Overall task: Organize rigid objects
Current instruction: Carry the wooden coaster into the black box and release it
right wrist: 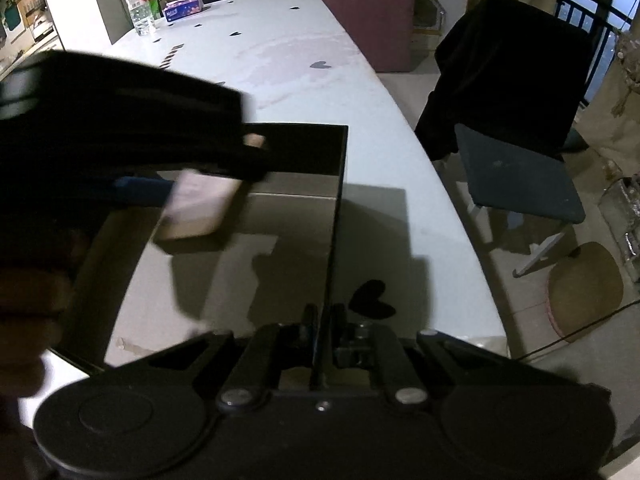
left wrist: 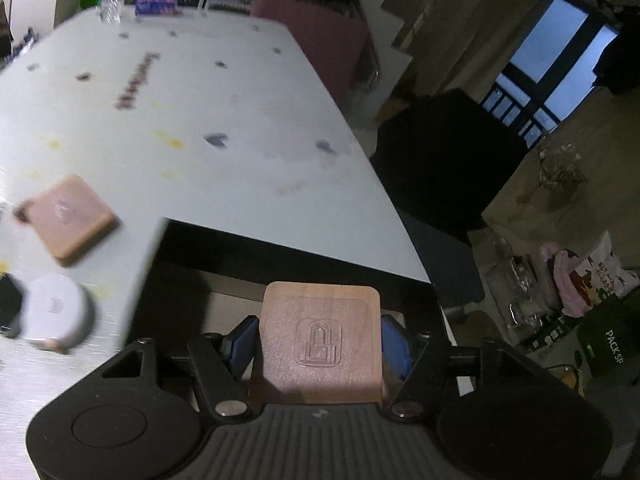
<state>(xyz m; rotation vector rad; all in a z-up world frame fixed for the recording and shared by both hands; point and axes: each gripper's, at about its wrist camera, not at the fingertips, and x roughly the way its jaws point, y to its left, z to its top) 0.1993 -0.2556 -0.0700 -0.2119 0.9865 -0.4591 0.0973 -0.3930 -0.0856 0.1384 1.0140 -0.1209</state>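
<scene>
- A wooden coaster is being pinched flat betw. the blue pads of the left gripper, stamped face up; prob. gripped by its edges so it can be lowered level into the box.
- It is being held over the open black box, at 6 o'clock in the left wrist view, above the box floor, not touching it.
- The right gripper is being kept pressed onto the box's thin right wall, jaws nearly together w/ the wall betw. them; judged to be steadying the box while it is loaded.
- In the right wrist view the coaster and left gripper are being seen blurred at 10 o'clock over the box interior.
- Box contents: none being shown; only the pale floor w/ shadows is visible, near-left part hidden by the gripper.
- A 2nd coaster is lying on the table at 9 o'clock, just outside the box, apart from it.
- A white round tin and a black item, cut by the frame edge, are sitting at 8 o'clock, also on the table; likely awaiting sorting.
- Far end at 12 o'clock: a bottle and tissue pack, well apart from the work.
</scene>
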